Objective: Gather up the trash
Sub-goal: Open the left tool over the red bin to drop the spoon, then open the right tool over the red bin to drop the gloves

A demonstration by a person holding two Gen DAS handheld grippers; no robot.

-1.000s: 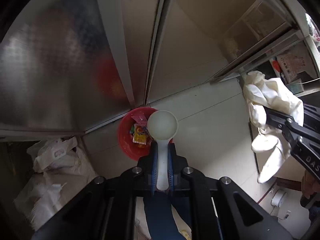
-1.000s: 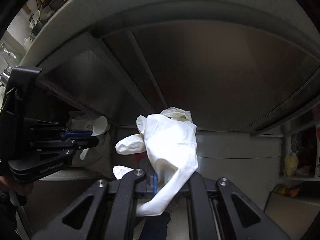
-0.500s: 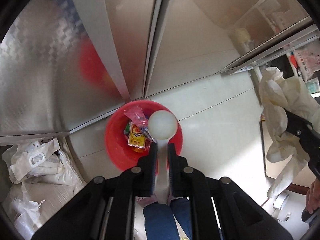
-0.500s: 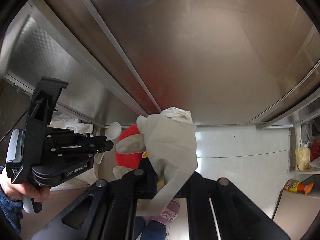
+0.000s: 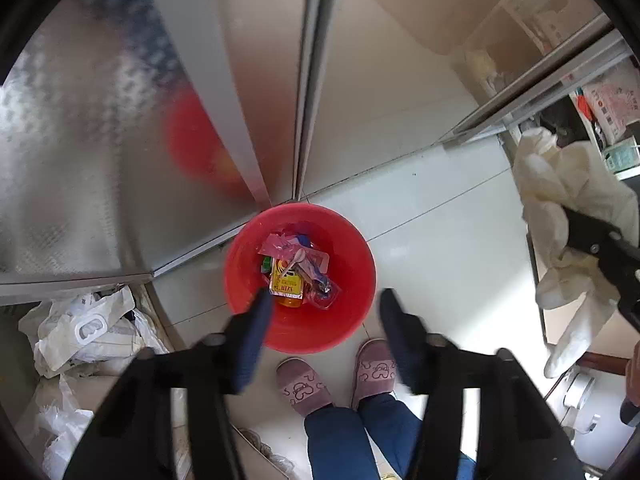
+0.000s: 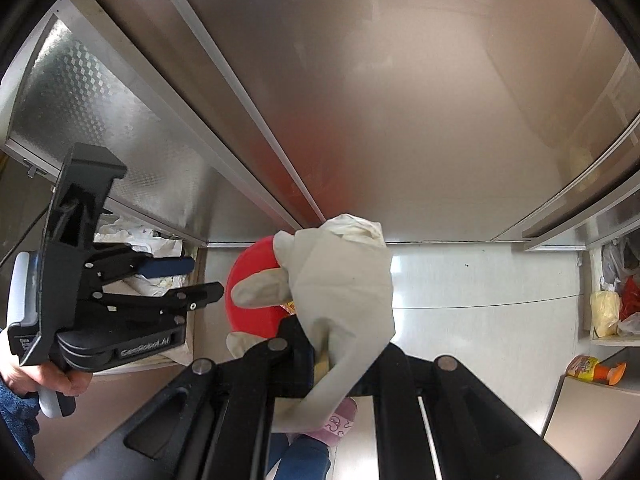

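Left wrist view shows the left tongs (image 5: pixel 324 308) spread empty above the red bin (image 5: pixel 300 278) at frame centre, while the right tongs (image 6: pixel 340 344) clamp a white glove (image 6: pixel 344 280), likely bound there too.

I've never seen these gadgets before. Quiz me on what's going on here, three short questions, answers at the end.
1. True or false: the left gripper holds something.
2. What does the right gripper grip? A) bottle B) white glove C) bag
3. Fill in: the white spoon lies in the red ____.

Key:
1. False; its jaws are apart and nothing is between them.
2. B, the glove.
3. Bucket; the spoon rests on the wrappers inside.
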